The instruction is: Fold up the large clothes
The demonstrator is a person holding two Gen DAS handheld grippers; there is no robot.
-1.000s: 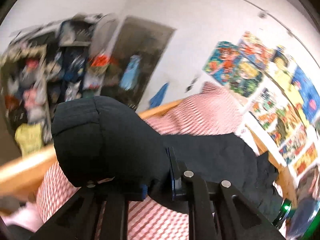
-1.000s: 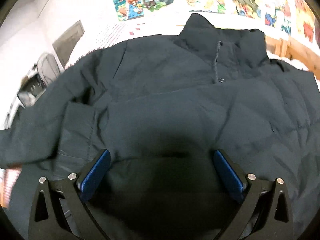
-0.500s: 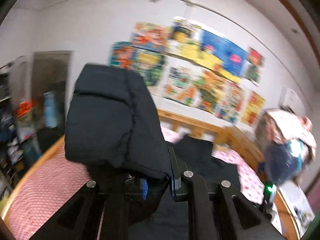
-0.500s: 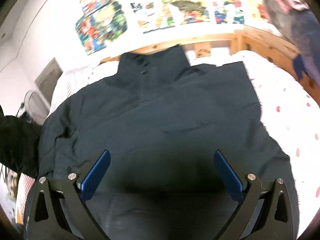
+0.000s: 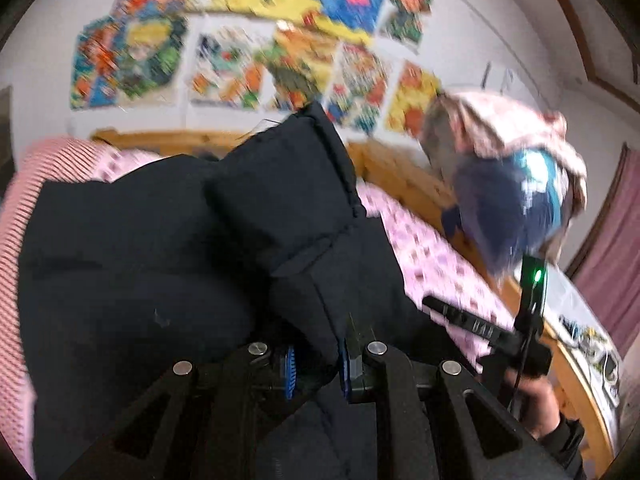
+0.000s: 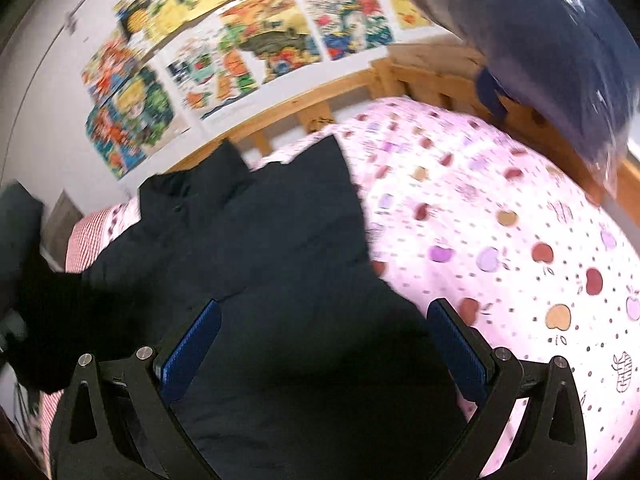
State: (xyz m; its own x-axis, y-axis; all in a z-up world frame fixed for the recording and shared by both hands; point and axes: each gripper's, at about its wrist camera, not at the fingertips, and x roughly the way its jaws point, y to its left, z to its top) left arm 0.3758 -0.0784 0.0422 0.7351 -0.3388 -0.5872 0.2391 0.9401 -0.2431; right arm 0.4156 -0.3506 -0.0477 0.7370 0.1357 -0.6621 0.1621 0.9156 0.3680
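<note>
We have swung the sleeve (image 5: 288, 200), pinched in the left gripper (image 5: 316, 364), across over the jacket (image 6: 280, 280) body; right gripper (image 6: 324, 344) hovers above it, fingers spread, empty. Sleeve fold nearly laid.

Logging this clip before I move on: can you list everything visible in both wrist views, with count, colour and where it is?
jacket: one, black, padded, spread on the bed
sleeve: one, black, clamped in the left gripper and lifted over the jacket body
bedsheet: one, pink-white with an apple print, covering the mattress right of the jacket
striped cover: one, red-and-white, at the left end of the bed
bed frame: one, light wood, along the wall
posters: several, multicoloured, on the white wall above the bed
bundle: one, blue and pink cloth, at the right end of the bed; too blurred to identify
left gripper: black, blue pads, shut on the sleeve
right gripper: black, blue pads, open above the jacket
hand: one, dark cuff, holding the right gripper's handle
</note>
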